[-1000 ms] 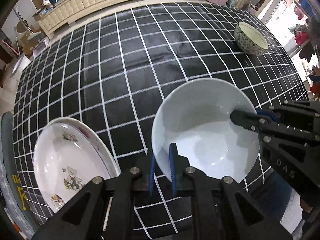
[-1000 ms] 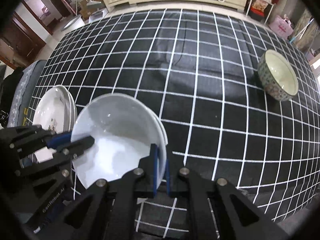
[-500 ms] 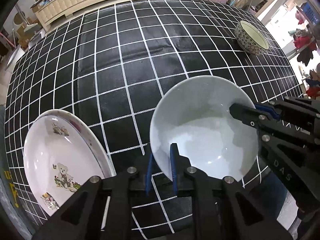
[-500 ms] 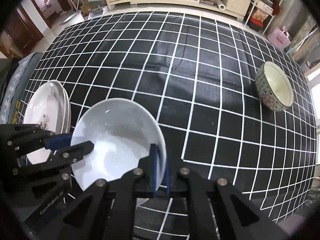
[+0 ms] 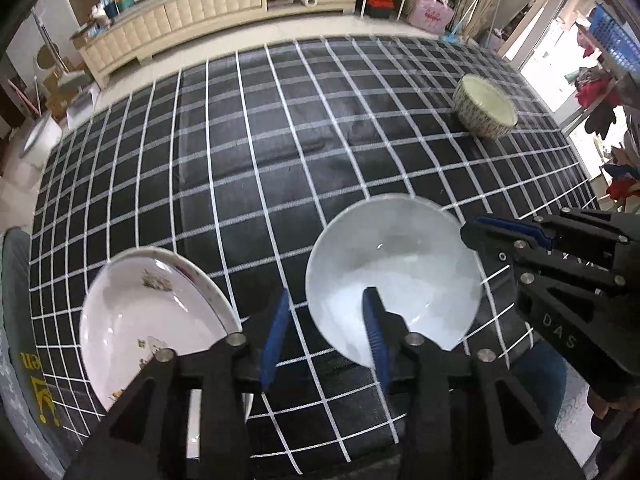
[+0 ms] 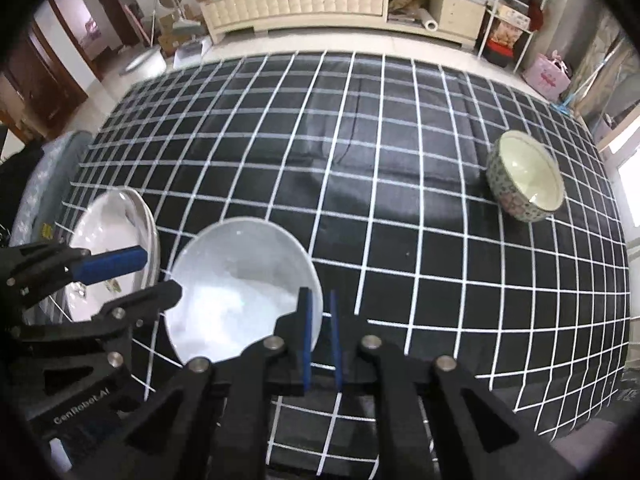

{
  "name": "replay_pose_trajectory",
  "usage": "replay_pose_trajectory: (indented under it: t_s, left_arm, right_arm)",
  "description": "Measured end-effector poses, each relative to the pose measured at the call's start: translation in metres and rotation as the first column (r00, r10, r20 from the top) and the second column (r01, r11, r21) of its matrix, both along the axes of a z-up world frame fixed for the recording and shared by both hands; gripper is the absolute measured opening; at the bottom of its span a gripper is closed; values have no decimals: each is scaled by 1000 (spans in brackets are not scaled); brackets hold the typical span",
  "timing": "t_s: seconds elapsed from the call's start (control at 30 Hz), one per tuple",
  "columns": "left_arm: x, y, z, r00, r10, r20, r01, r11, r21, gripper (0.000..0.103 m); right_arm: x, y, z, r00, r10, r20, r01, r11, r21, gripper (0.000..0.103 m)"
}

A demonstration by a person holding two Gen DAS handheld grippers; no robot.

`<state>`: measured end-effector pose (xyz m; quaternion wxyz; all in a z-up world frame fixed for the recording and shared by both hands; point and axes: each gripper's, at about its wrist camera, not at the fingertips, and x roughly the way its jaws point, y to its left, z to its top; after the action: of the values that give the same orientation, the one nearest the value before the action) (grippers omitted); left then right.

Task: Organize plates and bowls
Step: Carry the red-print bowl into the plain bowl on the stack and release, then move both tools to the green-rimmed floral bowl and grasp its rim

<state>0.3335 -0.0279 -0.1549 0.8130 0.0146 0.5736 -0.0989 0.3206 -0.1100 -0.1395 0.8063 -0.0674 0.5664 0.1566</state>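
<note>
Both grippers loosened at the white bowl's rim

The left gripper [image 5: 326, 312] and right gripper [image 6: 319, 318] have just been opening; the white bowl [image 5: 394, 276] sits on the checked tablecloth [image 5: 280, 160], its rim between unclamped jaws. The printed plate [image 5: 152, 320] lies left; the patterned bowl [image 6: 526, 176] is well ahead, right.

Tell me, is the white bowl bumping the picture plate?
Apart. The left wrist view shows a strip of black checked cloth between the white bowl and the picture plate.

Plain white bowl [image 5: 394, 276], floral-printed white plate [image 5: 148, 320], speckled-pattern bowl [image 6: 524, 176], black white-gridded tablecloth [image 5: 280, 160]
</note>
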Motion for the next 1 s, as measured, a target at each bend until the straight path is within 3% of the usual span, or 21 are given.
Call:
replay_pose_trajectory:
  t_s: [0.03, 0.1, 0.13, 0.2, 0.27, 0.6, 0.67, 0.83, 1.0]
  left_arm:
    - [-1, -1, 6, 1000, 2, 15, -2, 1000, -4, 40]
    - [-2, -4, 18, 999, 2, 40, -2, 1000, -7, 40]
    - [-1, -5, 21, 999, 3, 50, -2, 1000, -6, 40]
    - [0, -9, 32, 997, 2, 82, -2, 1000, -1, 47]
    - [2, -14, 43, 993, 7, 117, -6, 1000, -3, 60]
    - [39, -67, 81, 983, -71, 171, 72, 997, 0, 65]
    - [47, -80, 82, 982, -89, 166, 90, 996, -1, 66]
    - [70, -108, 83, 981, -105, 165, 106, 994, 3, 67]
    - [95, -132, 75, 983, -113, 147, 118, 993, -28, 67]
  right_arm:
    - [-2, -3, 8, 1000, -9, 26, 9, 1000, 9, 42]
    - [-5, -10, 22, 994, -37, 100, 38, 999, -4, 69]
    - [-8, -14, 31, 989, -50, 143, 52, 999, -11, 72]
    - [-11, -22, 42, 982, -65, 175, 66, 998, 0, 72]
    - [-12, -31, 50, 980, -85, 179, 83, 996, 18, 72]
    - [7, -89, 85, 960, -176, 216, 169, 984, 52, 74]
    - [12, -98, 90, 952, -195, 237, 187, 981, 55, 75]
    - [33, -126, 99, 945, -203, 257, 201, 979, 34, 89]
    - [56, -150, 91, 941, -235, 243, 237, 971, 23, 90]
